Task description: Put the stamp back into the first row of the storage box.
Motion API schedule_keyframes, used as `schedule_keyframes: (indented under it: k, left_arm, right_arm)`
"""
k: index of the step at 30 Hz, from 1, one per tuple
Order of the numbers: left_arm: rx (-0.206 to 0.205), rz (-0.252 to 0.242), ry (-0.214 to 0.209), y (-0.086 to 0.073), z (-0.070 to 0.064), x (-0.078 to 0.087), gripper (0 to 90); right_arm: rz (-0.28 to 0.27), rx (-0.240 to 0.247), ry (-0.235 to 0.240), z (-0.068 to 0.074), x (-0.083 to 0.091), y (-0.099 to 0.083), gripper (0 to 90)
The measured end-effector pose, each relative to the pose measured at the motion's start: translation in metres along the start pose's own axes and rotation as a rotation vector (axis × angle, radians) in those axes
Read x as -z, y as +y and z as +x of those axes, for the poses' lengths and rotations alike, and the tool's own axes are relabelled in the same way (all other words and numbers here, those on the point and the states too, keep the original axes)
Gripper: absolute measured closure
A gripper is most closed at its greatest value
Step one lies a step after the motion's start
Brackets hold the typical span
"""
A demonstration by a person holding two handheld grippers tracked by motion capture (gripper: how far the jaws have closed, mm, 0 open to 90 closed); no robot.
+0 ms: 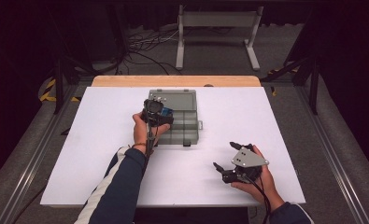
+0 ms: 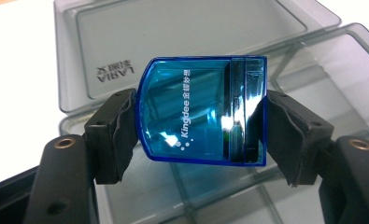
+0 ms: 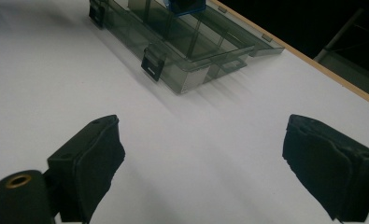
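The translucent blue plastic sharpener, clamped in your left gripper, hangs over the smoky-grey compartment box; lower it into a cell next, while your right gripper idles wide apart.

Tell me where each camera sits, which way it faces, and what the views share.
High view: above the person's side, looking forward and down on the white table; both forearms and hands enter from below.
Left gripper view: rides the left tool, looking along its jaws, shut on the blue case over the grey organizer box.
Right gripper view: rides the right tool, jaws apart, facing across the table.
Shared: box and blue case appear in all three.
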State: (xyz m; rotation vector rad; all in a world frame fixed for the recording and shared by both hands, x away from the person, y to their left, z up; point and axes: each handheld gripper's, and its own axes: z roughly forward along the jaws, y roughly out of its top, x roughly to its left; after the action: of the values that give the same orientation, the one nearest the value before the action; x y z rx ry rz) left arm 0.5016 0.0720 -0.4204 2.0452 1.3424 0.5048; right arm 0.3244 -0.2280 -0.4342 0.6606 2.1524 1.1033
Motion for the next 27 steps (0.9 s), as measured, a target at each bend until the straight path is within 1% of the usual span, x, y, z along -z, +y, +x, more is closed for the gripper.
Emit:
schedule_keyframes:
  k: [2,7,12,16,21,24,25,27]
  left_arm:
    - [0.002,0.006,-0.014,-0.0023,-0.0007,-0.0002,31.3]
    - [0.011,-0.004,-0.023,-0.0056,-0.0005,-0.0001,31.3]
    - [0.009,-0.005,-0.024,-0.0055,-0.0001,-0.0005,31.2]
    - [0.021,-0.010,-0.029,-0.0062,0.0007,-0.0009,30.9]
    - [0.011,-0.012,-0.029,-0.0065,0.0016,0.0003,28.4]
    - [0.012,-0.015,-0.033,-0.0071,0.0026,0.0016,27.5]
    - [0.007,-0.011,-0.039,-0.0072,0.0032,0.0020,27.5]
    - [-0.004,-0.018,-0.045,-0.0078,0.0044,0.0041,27.5]
  right_arm:
    - [0.000,0.005,-0.001,0.0005,0.0003,0.0003,11.8]
    - [0.001,0.000,-0.001,0.0002,-0.0003,0.0000,11.8]
    - [0.004,0.003,0.002,0.0009,-0.0004,0.0003,11.8]
    - [0.003,0.001,0.001,0.0005,-0.0004,-0.0001,11.8]
    - [0.004,0.002,0.002,0.0007,-0.0004,0.0001,11.8]
    - [0.005,0.001,0.002,0.0008,-0.0005,0.0002,11.8]
    - [0.005,0.002,0.001,0.0008,-0.0004,0.0003,11.8]
    - [0.004,0.002,0.001,0.0009,-0.0002,0.0005,11.8]
